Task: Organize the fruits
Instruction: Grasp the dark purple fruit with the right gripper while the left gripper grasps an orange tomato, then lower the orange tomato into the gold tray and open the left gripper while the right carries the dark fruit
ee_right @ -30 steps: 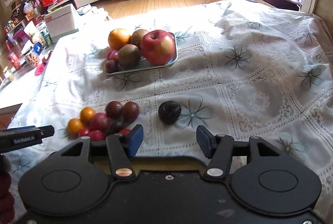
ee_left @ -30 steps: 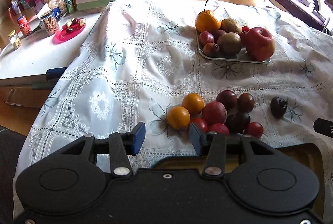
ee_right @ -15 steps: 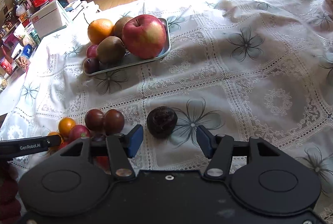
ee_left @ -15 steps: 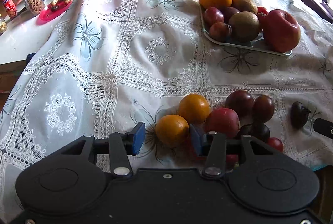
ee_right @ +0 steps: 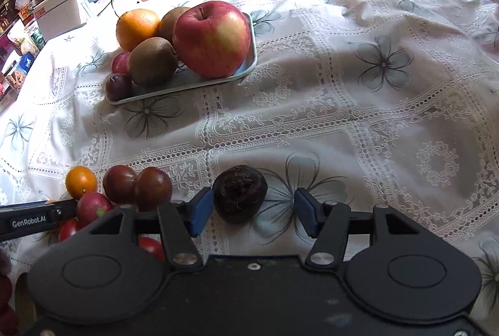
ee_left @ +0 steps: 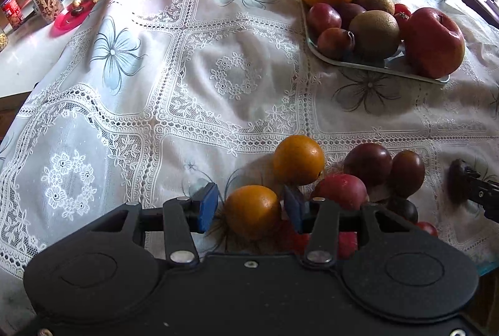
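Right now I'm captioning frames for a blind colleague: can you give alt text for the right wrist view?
The open right tool straddles a dark wrinkled fruit on a white lace tablecloth. Behind sits a tray holding a red apple, kiwis and an orange; small loose fruits cluster at left.

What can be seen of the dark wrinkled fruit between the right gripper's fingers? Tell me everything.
The dark wrinkled fruit is roundish, near black with a purplish-brown cast, its skin rough and shrivelled, with a puckered end turned up. It rests alone on the lace tablecloth, apart from the fruit pile to its left. The open right gripper straddles it: it lies close to the left pad, the right pad stands clear. Contact cannot be told.
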Tool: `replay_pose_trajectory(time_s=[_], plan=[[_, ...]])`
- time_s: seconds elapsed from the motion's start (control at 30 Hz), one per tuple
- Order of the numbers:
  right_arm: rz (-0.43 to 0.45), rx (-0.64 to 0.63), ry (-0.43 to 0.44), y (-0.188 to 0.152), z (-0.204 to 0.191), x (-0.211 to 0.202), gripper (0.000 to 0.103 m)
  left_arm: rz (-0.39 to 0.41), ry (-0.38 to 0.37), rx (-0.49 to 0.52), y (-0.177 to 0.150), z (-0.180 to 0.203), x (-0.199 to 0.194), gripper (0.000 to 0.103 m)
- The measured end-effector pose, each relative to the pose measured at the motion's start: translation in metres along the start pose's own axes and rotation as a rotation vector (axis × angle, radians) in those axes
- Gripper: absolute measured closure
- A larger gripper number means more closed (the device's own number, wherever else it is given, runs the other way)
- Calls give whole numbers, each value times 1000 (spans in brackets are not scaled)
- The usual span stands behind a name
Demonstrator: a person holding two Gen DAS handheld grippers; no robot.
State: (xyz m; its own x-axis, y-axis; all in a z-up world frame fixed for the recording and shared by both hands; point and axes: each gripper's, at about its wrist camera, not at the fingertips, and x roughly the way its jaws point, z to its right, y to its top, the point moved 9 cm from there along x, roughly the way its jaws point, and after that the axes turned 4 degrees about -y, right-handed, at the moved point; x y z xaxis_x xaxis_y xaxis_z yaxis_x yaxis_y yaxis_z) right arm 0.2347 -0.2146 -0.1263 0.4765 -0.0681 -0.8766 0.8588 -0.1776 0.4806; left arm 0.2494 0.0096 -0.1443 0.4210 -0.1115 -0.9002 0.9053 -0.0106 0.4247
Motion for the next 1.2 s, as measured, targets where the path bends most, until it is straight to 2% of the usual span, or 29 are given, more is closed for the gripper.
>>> replay_pose_trajectory(time_s=[0.03,0.07,0.17,0.23,0.33,0.4,0.47,0.5,0.53,0.6,0.73,0.97,1.07,1.2], plan=[[0,1,1,0,-1,1,43,3,0,1,0,1,0,50],[0,1,1,-1,-3,2,43,6,3,2,0,1,0,56],[12,-27,25,-3,-10,1,66,13,-1,-2,0,0,-1,57],[28,-41,16,-3,-13,-3,67,11,-11,-17,0,-1,-4,57],[42,-52,23,-1,-15,-10,79,14,-11,-34,0,-3,-12,57],[49,-49,36,1,-15,-17,83,26,-10,-35,0,-4,-21,57],[47,-40,47,3,-14,-22,82,37,-16,-34,0,-3,-31,57],[54,-34,53,5,-14,-23,78,40,-19,-35,-1,-2,-36,57],[61,-37,52,7,-14,-24,73,43,-21,-34,-1,-2,-40,57],[81,-47,37,10,-15,-25,52,54,-24,-29,-3,0,-48,57],[53,-42,26,10,-16,-15,46,69,-27,-9,-11,5,-63,57],[16,-52,-17,0,-15,5,46,80,-61,19,-33,17,-83,57],[22,-63,-56,-3,-13,9,59,84,-76,26,-46,21,-89,57],[26,-38,-36,-3,-8,0,60,77,-99,29,-63,25,-95,57]])
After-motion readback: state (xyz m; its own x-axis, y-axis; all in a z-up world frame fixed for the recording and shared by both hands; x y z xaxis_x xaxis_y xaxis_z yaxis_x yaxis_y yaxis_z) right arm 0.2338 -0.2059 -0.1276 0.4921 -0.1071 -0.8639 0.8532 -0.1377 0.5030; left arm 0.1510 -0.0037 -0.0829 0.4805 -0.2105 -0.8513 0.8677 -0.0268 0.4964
